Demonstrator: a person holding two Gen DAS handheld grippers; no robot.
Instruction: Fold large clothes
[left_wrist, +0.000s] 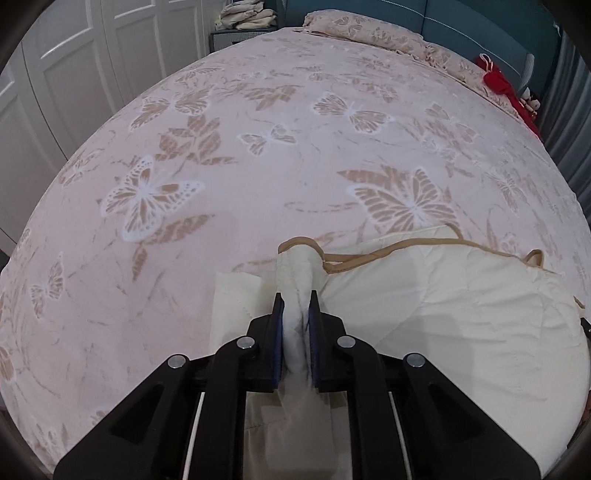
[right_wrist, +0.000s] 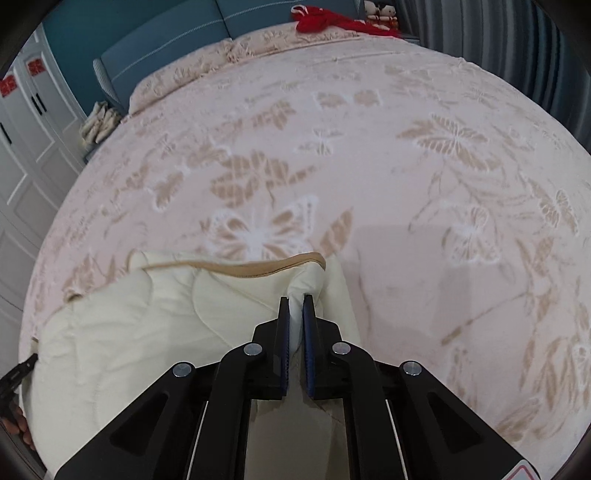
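- On the bed (left_wrist: 258, 155), near its foot edge, lies a cream quilt (left_wrist: 443, 295) with tan piping along its far border.
- In the left wrist view the quilt fills the 4 to 6 o'clock area; in the right wrist view it fills the 7 to 9 o'clock area.
- The left gripper (left_wrist: 297, 295) has its jaws pressed on a bunched corner of the quilt, which stands up between the blue pads (left_wrist: 280, 332).
- The right gripper (right_wrist: 295, 299) likewise pinches a raised corner of the quilt, a thin fold showing white between its pads.
- The piping sags in a loose line between the two pinched corners.
- The bedspread is pink with tan and white butterflies.
- A matching pillow (left_wrist: 369, 33) sits at 12 o'clock in the left view, against a teal headboard (left_wrist: 480, 26).
- A red cloth (left_wrist: 496, 83) lies at 1 o'clock there, at the bed's far corner.
- White wardrobe doors (left_wrist: 74, 55) stand at 10 o'clock.
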